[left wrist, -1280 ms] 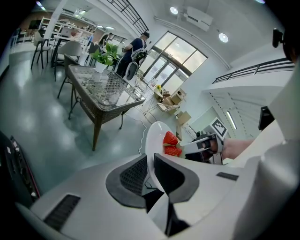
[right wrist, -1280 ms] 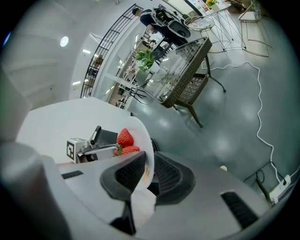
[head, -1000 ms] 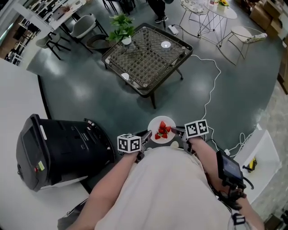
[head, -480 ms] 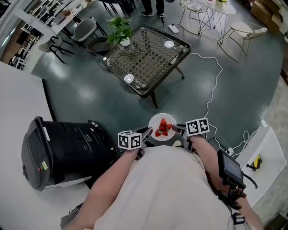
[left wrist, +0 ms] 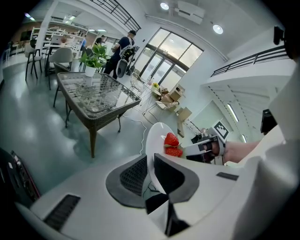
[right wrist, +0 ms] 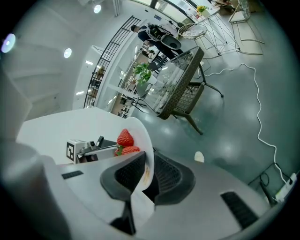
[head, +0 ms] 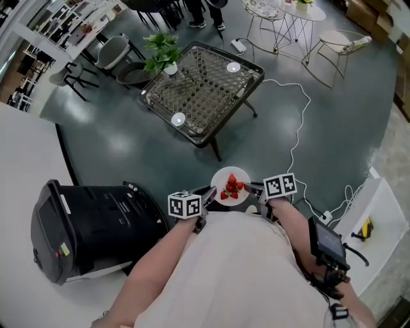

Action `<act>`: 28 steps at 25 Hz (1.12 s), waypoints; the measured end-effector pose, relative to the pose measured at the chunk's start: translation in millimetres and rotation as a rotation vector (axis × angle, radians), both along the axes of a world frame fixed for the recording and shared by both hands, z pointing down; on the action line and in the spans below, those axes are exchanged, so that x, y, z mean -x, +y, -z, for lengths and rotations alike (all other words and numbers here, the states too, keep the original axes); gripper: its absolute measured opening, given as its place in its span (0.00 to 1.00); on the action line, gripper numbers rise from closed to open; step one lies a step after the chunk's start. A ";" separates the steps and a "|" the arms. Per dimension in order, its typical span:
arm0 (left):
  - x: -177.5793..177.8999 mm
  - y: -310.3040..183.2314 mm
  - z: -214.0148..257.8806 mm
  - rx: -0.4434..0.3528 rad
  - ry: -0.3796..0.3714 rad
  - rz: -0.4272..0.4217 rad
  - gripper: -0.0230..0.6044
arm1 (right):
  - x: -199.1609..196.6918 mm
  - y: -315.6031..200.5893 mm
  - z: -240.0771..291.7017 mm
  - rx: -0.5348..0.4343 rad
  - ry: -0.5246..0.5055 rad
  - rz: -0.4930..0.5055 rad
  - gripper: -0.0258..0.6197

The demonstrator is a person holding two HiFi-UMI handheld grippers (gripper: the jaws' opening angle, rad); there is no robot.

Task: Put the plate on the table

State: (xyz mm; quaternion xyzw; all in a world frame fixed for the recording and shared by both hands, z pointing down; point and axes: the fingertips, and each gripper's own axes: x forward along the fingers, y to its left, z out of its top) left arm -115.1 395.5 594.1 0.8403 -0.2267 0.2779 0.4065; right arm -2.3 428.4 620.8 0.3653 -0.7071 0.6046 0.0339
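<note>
A white plate [head: 232, 177] with several strawberries [head: 231, 188] on it hangs in the air close in front of the person. My left gripper [head: 206, 196] is shut on the plate's left rim and my right gripper [head: 254, 189] is shut on its right rim. In the left gripper view the plate [left wrist: 154, 150] stands edge-on between the dark pads, with strawberries [left wrist: 171, 140] beyond. In the right gripper view the plate [right wrist: 146, 154] is pinched the same way, strawberries [right wrist: 124, 138] past the rim. The wicker glass-topped table [head: 206, 83] stands ahead across the floor.
A black machine [head: 90, 221] sits on a white counter at the left. A white cable [head: 296, 138] snakes over the floor to the right of the table. A potted plant [head: 161, 51] and two small white discs [head: 178, 119] are on the table. Wire chairs [head: 282, 16] stand beyond.
The table and floor have slid down and left in the head view, so the table lies a little nearer. Both grippers keep the plate between them as before.
</note>
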 end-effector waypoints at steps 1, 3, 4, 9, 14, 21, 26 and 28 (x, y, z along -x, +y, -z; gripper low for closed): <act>0.0 -1.8 -2.5 0.008 0.004 -0.001 0.08 | -0.3 -1.4 -1.3 0.004 0.005 0.003 0.10; -2.8 -8.5 -7.6 0.024 0.017 -0.010 0.08 | -3.4 -7.4 -4.0 0.010 0.020 0.004 0.10; -6.0 -14.3 -10.8 0.032 0.026 -0.016 0.08 | -6.8 -12.7 -5.5 0.013 0.029 0.001 0.10; -20.6 -51.1 -18.5 0.053 0.054 -0.065 0.08 | -18.8 -40.5 -9.4 0.044 0.055 -0.055 0.10; -23.2 -101.9 -15.6 0.048 0.081 -0.077 0.08 | -21.0 -87.1 -1.6 0.034 0.087 -0.092 0.10; -3.5 -169.5 -22.2 0.060 0.108 -0.049 0.08 | -1.5 -154.2 -4.9 0.053 0.106 -0.080 0.10; 8.0 -212.5 -13.2 0.050 0.151 -0.072 0.08 | 8.5 -203.7 1.2 0.035 0.134 -0.066 0.10; 13.8 -227.0 -15.3 0.055 0.149 -0.079 0.08 | 14.4 -218.5 2.3 0.031 0.145 -0.067 0.10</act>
